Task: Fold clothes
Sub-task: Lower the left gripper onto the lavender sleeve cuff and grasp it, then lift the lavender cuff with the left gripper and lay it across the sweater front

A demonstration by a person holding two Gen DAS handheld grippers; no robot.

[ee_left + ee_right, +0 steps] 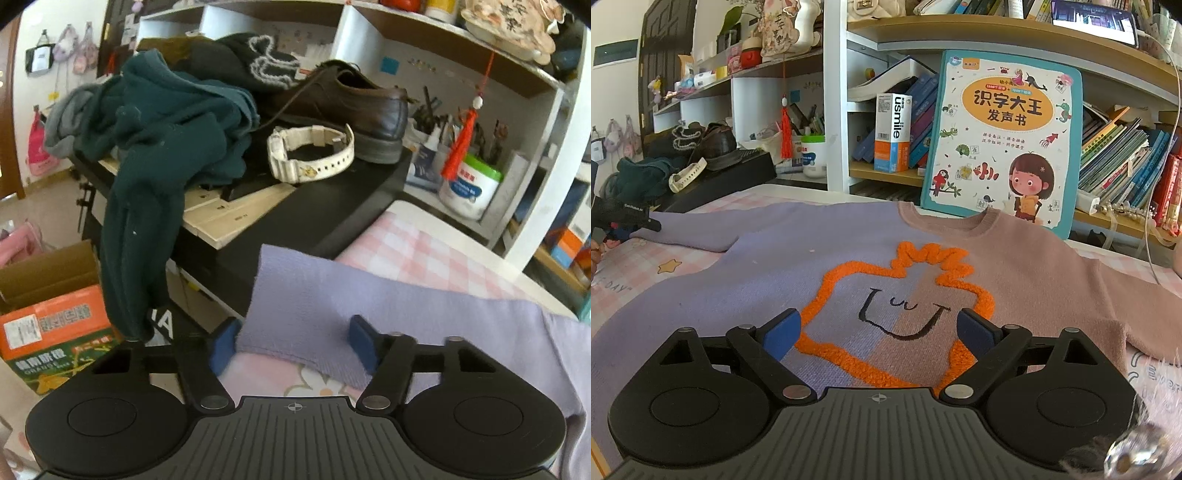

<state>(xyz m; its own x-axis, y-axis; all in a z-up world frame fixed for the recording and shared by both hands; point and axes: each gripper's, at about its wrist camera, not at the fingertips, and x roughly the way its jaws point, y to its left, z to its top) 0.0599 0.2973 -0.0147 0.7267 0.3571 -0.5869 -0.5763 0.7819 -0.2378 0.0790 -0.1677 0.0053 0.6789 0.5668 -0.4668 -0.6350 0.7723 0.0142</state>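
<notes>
A small sweater (798, 273), lilac on its left half and dusty pink (1052, 273) on its right, lies flat and face up on a pink checked cloth, with an orange fuzzy outline and a smiling face (897, 314) on its chest. My left gripper (293, 341) is open, its blue pads either side of the lilac sleeve cuff (299, 295). It also shows in the right wrist view (624, 221) at the sleeve end. My right gripper (879, 332) is open and empty, low over the chest motif.
A black stand (314, 210) beside the sleeve carries dark green clothes (166, 140), a brown shoe (354, 107) and a white watch (310, 155). A picture book (1001, 144) leans on the bookshelf behind the collar. An orange carton (51, 332) stands on the floor at left.
</notes>
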